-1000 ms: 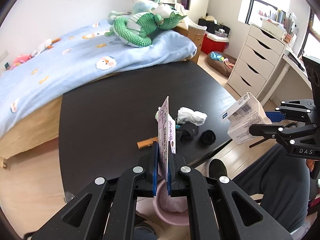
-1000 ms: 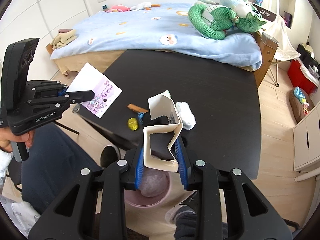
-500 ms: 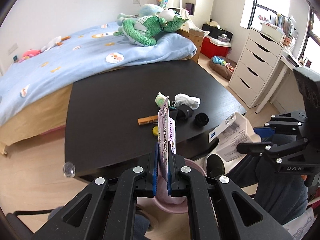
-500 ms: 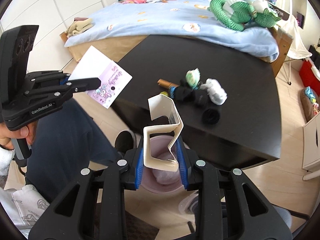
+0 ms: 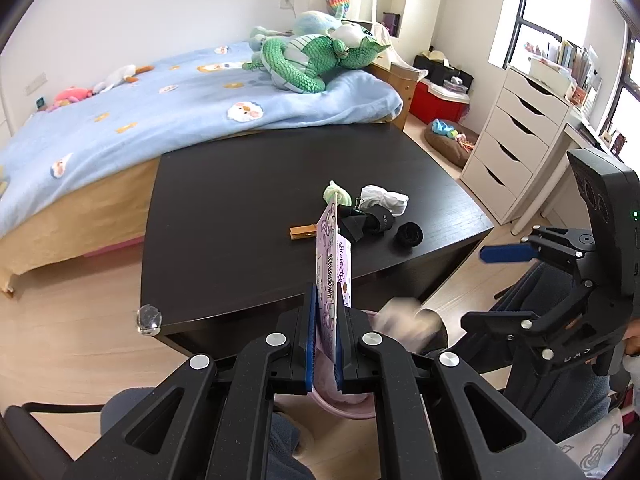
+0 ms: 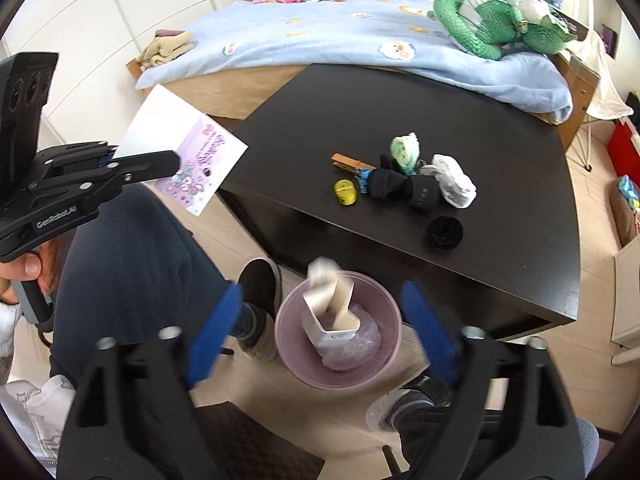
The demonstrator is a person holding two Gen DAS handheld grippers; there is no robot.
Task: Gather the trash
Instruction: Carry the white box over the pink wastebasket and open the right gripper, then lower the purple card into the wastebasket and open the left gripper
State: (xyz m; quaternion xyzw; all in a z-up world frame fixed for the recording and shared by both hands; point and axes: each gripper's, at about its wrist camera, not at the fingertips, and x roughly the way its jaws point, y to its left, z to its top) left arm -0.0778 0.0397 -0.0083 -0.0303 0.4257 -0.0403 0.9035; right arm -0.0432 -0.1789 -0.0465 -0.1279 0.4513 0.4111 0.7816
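Observation:
My right gripper (image 6: pixel 321 290) hangs over the pink bin (image 6: pixel 288 344) on the floor, and its jaws are opening. The crushed white carton (image 6: pixel 332 312) is loose between them and drops into the bin, clear of both blue pads (image 6: pixel 212 332). In the left wrist view the carton (image 5: pixel 404 320) is a blur beside the right gripper (image 5: pixel 496 286). My left gripper (image 5: pixel 323 344) is shut on a purple printed card (image 5: pixel 334 256), held edge-on above the bin's rim (image 5: pixel 348 408). The right wrist view shows the same card (image 6: pixel 192 152) flat in the left gripper (image 6: pixel 160 160).
The black table (image 6: pixel 400 112) carries a wooden clothespin (image 6: pixel 346 162), a yellow disc (image 6: pixel 346 192), black socks (image 6: pixel 400 186), a white sock (image 6: pixel 454 182), a green bundle (image 6: pixel 406 148) and a black ring (image 6: pixel 444 232). A person's legs and shoes flank the bin. A bed stands behind the table.
The right jaws have sprung wide and let go of the white carton, which now falls into the bin. Both grippers drew back from the table; the left still holds the card.

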